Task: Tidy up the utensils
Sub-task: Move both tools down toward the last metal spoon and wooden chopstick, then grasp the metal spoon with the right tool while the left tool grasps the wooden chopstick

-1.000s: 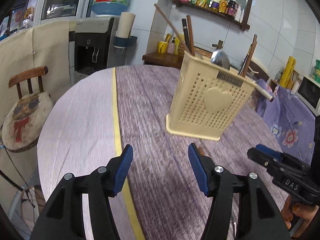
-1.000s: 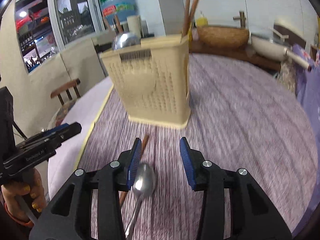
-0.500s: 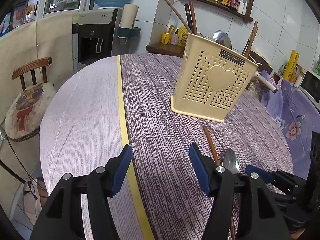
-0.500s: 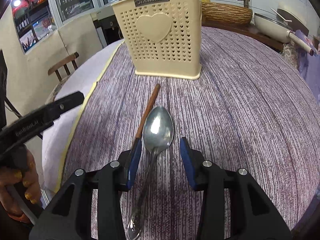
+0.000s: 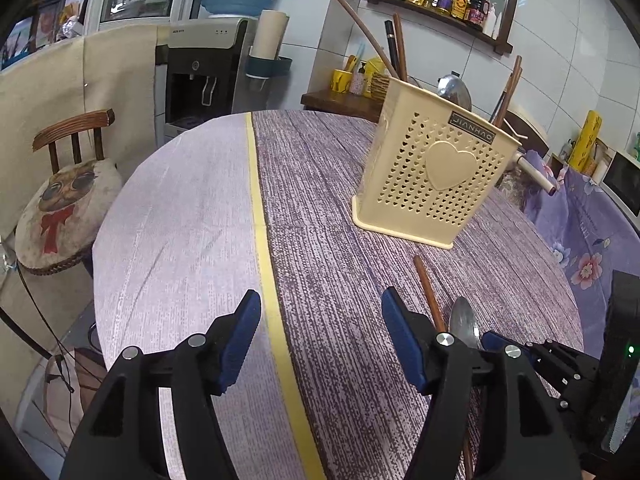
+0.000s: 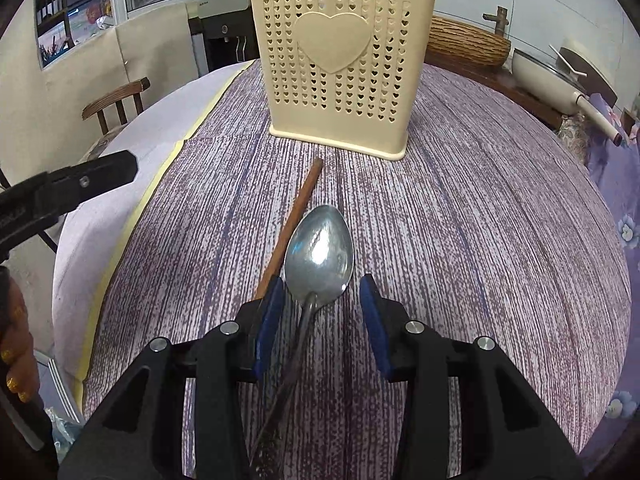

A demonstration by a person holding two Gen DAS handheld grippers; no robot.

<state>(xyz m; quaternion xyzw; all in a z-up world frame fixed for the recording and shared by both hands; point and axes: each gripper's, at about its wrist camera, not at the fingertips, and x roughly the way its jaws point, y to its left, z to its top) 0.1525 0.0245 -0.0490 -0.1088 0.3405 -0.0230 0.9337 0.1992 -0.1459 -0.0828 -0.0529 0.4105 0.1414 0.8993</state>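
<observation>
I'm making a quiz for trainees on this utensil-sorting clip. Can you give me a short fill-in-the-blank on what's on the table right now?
1. The metal spoon lies with its neck between the pads of the ____ gripper.
2. Beside the spoon lies a single brown ____.
3. The raised shape on the cream utensil holder is a ____.

Missing words: right; chopstick; heart

Bare table (image 6: 480, 208) right of spoon (image 6: 320, 248)

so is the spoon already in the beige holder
No, the spoon lies flat on the table in front of the holder, between the right gripper's open fingers.
</observation>
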